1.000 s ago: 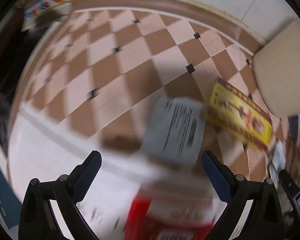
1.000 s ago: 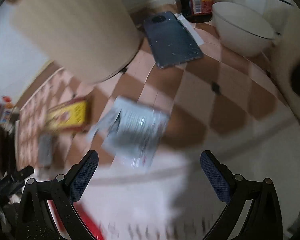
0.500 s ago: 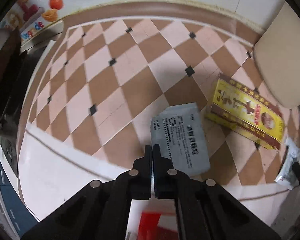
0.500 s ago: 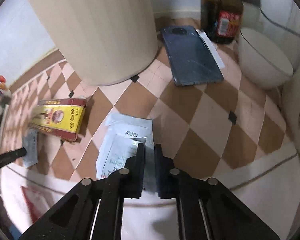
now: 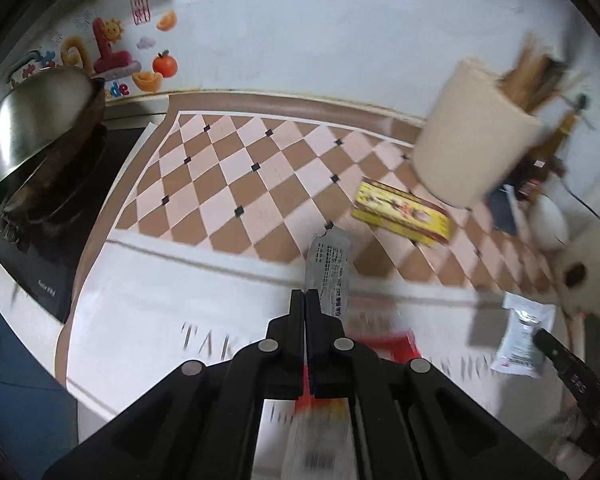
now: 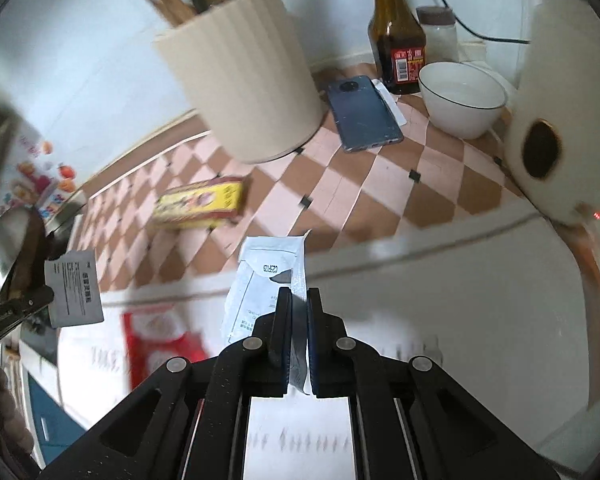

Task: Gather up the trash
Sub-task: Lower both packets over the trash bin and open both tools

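Two packets [image 5: 329, 268] [image 6: 260, 280] (long axes upright)

The middle of the brown-and-pink checkered cloth [image 5: 236, 176] lies bare, giving open passage; a flat yellow carton [image 6: 200, 202] lies near the tall ribbed cream utensil holder [image 6: 244, 80], which blocks the back; a dark phone [image 6: 362, 114], brown sauce bottle [image 6: 398, 40] and white bowl [image 6: 460, 98] crowd the far right corner; a steel pan lid [image 5: 24, 124] walls the left.
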`<act>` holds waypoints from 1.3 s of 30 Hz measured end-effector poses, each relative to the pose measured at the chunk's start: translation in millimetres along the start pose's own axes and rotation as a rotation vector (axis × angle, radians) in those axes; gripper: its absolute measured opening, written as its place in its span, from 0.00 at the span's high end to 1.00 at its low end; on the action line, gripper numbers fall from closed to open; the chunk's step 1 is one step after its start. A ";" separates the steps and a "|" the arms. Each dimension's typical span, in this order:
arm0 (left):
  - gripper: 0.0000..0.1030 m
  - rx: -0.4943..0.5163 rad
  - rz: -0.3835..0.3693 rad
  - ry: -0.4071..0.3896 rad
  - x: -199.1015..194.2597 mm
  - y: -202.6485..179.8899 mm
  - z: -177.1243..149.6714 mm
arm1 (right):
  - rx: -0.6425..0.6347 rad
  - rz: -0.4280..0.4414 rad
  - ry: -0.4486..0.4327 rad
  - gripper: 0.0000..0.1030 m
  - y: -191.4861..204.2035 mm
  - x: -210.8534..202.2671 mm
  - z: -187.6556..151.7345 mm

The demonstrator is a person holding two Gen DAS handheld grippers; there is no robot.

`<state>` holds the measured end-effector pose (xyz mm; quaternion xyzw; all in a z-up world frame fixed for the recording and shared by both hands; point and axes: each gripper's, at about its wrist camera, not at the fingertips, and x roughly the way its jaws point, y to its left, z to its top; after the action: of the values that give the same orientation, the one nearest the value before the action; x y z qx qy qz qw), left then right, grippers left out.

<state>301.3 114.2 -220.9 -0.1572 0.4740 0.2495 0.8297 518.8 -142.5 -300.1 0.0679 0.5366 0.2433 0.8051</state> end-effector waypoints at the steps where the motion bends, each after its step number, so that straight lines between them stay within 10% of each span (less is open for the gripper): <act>1: 1.00 0.008 -0.010 -0.004 -2.6 5.1 -4.7 | -0.006 0.000 -0.010 0.93 3.0 -14.9 -13.0; 8: 1.00 0.053 -0.096 0.042 -62.6 45.3 -109.8 | 0.009 0.005 -0.030 0.93 30.4 -95.4 -129.9; 17: 1.00 0.051 -0.115 0.379 -9.9 83.9 -256.9 | 0.079 0.006 0.200 0.93 26.5 -80.6 -317.3; 31: 1.00 -0.002 -0.092 0.776 350.9 57.1 -457.8 | 0.150 -0.099 0.509 0.93 -69.9 219.2 -516.1; 39: 1.00 0.026 -0.055 0.834 428.5 65.1 -507.4 | 0.107 -0.149 0.582 0.93 -104.3 354.6 -572.7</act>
<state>88.0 29.1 -847.5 -0.2470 0.7679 0.1361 0.5751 146.7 -155.7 -871.0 -0.0020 0.7602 0.1642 0.6285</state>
